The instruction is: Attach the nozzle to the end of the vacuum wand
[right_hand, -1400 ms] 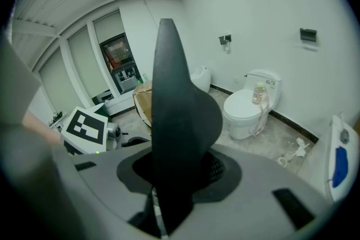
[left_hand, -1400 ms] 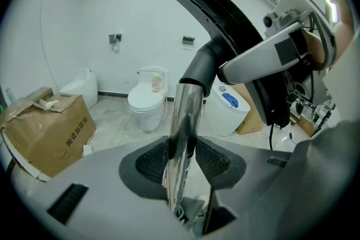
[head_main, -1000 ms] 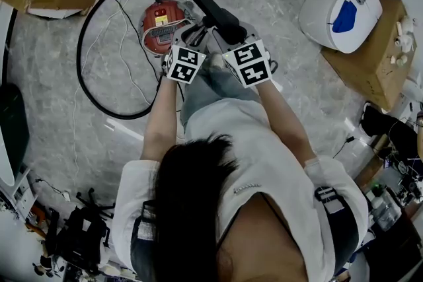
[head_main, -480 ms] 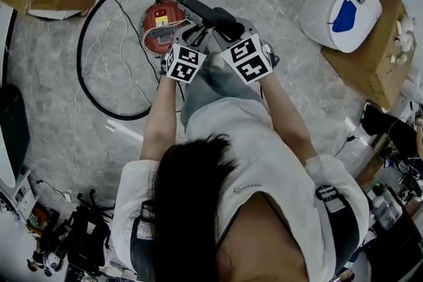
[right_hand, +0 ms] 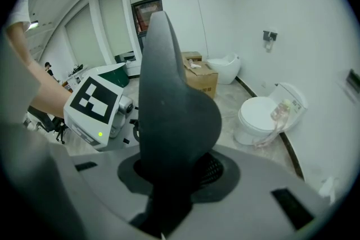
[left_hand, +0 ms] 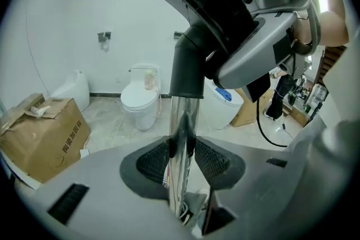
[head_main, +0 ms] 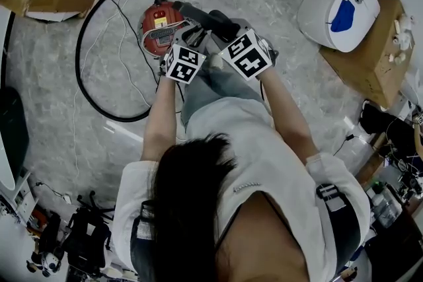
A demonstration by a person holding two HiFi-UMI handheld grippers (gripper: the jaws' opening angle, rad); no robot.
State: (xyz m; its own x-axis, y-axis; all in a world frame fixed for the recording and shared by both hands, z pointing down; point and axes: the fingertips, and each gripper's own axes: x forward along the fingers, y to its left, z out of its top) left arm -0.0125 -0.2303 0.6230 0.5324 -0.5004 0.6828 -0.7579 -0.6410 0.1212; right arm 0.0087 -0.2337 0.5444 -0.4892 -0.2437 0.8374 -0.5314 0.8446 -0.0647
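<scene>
Black plastic floor nozzle (right_hand: 169,115), clamped in the right gripper (right_hand: 171,174), already sleeves the shiny metal wand (left_hand: 181,137) (left gripper (left_hand: 183,157) pinches it); probably only final seating is left.

White walls (left_hand: 67,3), a grey marbled floor (head_main: 39,76), a white toilet (left_hand: 138,103), cardboard boxes (left_hand: 42,135).

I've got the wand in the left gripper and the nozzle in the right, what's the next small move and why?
Probably push the nozzle straight along the wand with the right gripper while the left gripper holds firm. The nozzle's collar already sits over the wand's end, so seating it fully seems all that remains.
</scene>
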